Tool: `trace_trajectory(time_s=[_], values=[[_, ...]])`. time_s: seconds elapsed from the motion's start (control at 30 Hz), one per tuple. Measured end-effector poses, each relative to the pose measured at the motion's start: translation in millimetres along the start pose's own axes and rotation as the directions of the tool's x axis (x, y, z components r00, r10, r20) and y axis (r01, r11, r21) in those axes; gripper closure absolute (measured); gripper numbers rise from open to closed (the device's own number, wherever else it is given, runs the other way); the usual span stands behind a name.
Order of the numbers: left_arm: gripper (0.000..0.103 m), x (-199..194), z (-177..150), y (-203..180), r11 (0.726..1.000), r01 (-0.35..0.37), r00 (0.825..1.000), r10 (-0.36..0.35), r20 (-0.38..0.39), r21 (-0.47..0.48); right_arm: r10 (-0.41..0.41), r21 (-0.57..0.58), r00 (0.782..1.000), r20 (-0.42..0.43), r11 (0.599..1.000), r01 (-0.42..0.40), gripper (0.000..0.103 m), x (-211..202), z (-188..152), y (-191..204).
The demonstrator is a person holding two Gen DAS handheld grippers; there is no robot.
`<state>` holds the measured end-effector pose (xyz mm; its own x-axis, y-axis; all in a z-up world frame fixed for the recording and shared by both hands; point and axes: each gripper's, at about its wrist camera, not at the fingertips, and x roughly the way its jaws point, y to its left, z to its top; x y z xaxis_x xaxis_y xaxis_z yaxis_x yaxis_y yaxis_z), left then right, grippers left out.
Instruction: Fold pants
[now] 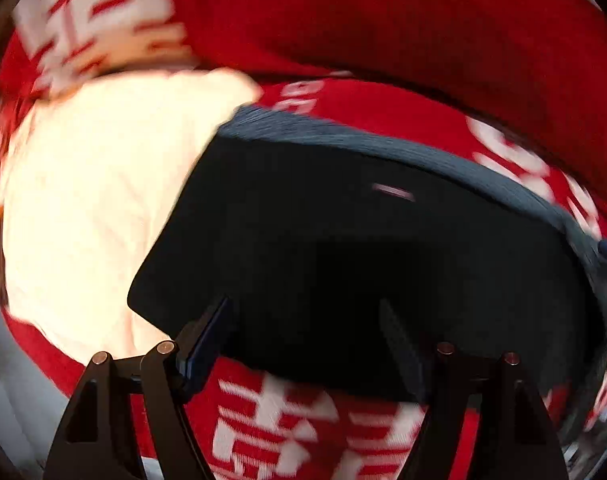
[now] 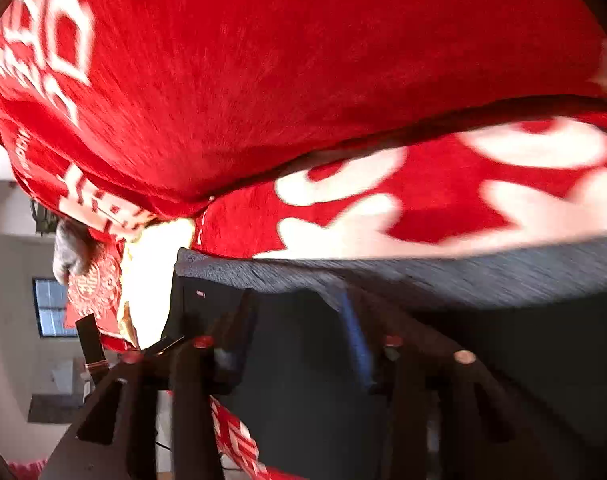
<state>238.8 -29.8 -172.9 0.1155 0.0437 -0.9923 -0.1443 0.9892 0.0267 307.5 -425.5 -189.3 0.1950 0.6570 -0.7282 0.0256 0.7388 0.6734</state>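
left wrist: left hand-held gripper [image 1: 303, 320] jaws apart, gripping nothing, over folded dark pants [image 1: 343, 248] lying on red-and-white blanket [image 1: 423, 40], beside cream cloth [image 1: 103, 200] | right wrist: right hand-held gripper [image 2: 299, 320] jaws apart, empty, above pants [image 2: 483, 360]; ribbed waistband [image 2: 423, 276] borders blanket [image 2: 303, 60]

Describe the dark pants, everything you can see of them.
The pants are dark navy, nearly black, of smooth-looking fabric, with a ribbed, greyer band along the far edge and a small pale tag. They lie flat, folded into a compact block with a rounded corner, on a red blanket with white patterns, beside a cream cloth. Both views are motion-blurred. The left gripper and right gripper stand open over them; contact cannot be told.
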Motion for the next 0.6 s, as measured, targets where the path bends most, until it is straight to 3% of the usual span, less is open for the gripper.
trace_trajectory(time_s=[0.13, 0.27, 0.33, 0.43, 0.5, 0.6], values=[[0.027, -23.0, -23.9, -54.1, 0.987, 0.091, 0.996, -0.089, -0.027, 0.13, -0.01, 0.076, 0.999, 0.031, 0.997, 0.008, 0.049, -51.1, -43.2, -39.8], [0.027, -23.8, -47.5, -124.0, 0.951, 0.223, 0.974, -0.206, -0.096, 0.214, -0.067, 0.187, 0.995, 0.08, 0.981, 0.051, 0.049, -90.6, -107.3, -70.9], [0.027, -21.3, -56.9, -164.0, 0.922, 0.283, 0.957, -0.255, -0.137, 0.263, -0.12, 0.274, 0.988, 0.095, 0.958, 0.09, 0.049, -109.8, -152.0, -95.5], [0.027, -22.8, -73.0, -221.0, 0.85, 0.401, 0.916, -0.36, -0.18, 0.342, -0.149, 0.426, 0.982, 0.114, 0.901, 0.087, 0.049, -135.6, -221.6, -130.5], [0.027, -14.5, -80.2, -253.5, 0.813, 0.447, 0.894, -0.39, -0.221, 0.373, -0.165, 0.515, 0.976, 0.138, 0.854, 0.072, 0.046, -145.9, -269.7, -157.5], [0.027, -0.1, -93.0, -287.9, 0.778, 0.492, 0.869, -0.416, -0.267, 0.391, -0.192, 0.589, 0.973, 0.128, 0.804, 0.081, 0.045, -139.4, -315.7, -179.8]])
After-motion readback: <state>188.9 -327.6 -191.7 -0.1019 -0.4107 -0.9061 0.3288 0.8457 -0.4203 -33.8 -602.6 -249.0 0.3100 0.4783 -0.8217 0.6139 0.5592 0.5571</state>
